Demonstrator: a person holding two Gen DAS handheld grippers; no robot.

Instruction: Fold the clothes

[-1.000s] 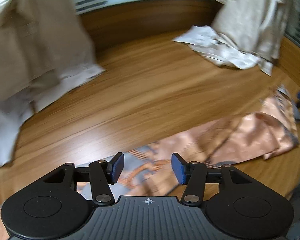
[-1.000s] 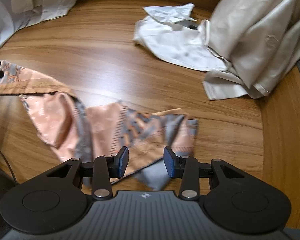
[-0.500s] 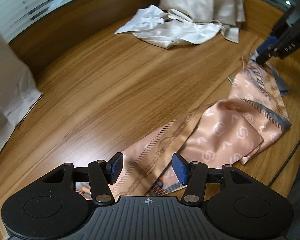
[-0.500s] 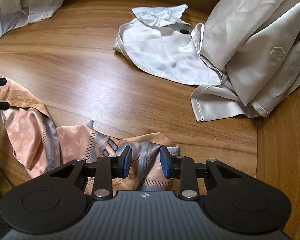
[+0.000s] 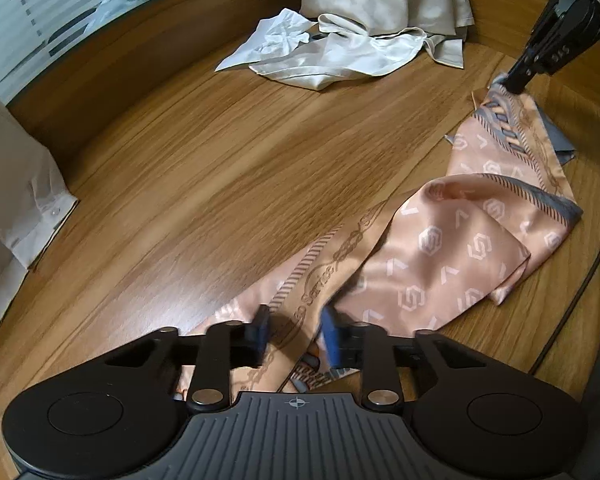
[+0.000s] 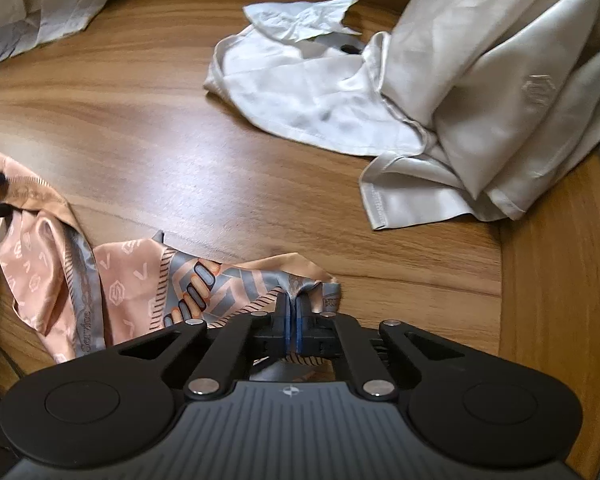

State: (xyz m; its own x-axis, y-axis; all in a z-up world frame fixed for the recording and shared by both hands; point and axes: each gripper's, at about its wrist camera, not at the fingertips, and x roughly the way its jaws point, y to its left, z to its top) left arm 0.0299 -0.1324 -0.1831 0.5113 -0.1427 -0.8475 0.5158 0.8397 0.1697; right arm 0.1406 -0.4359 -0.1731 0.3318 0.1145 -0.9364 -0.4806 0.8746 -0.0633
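My right gripper (image 6: pixel 292 320) is clamped on a bunched corner of the pink scarf (image 6: pixel 132 284), its pads pressed together with cloth between them. My left gripper (image 5: pixel 296 330) has its jaws apart, straddling the other end of the scarf, with fabric running between the pads but not yet pinched. From the left gripper the scarf runs away forward and to the right across the wooden table (image 5: pixel 204 168), rumpled and doubled over itself midway, up to where the right gripper holds the far corner. So its long axis lies between my two grippers, each nearest its own end. I judge the next move turns on the left closing so both ends can be drawn taut. Pale shirts (image 6: pixel 440 92) lie well apart, ahead.
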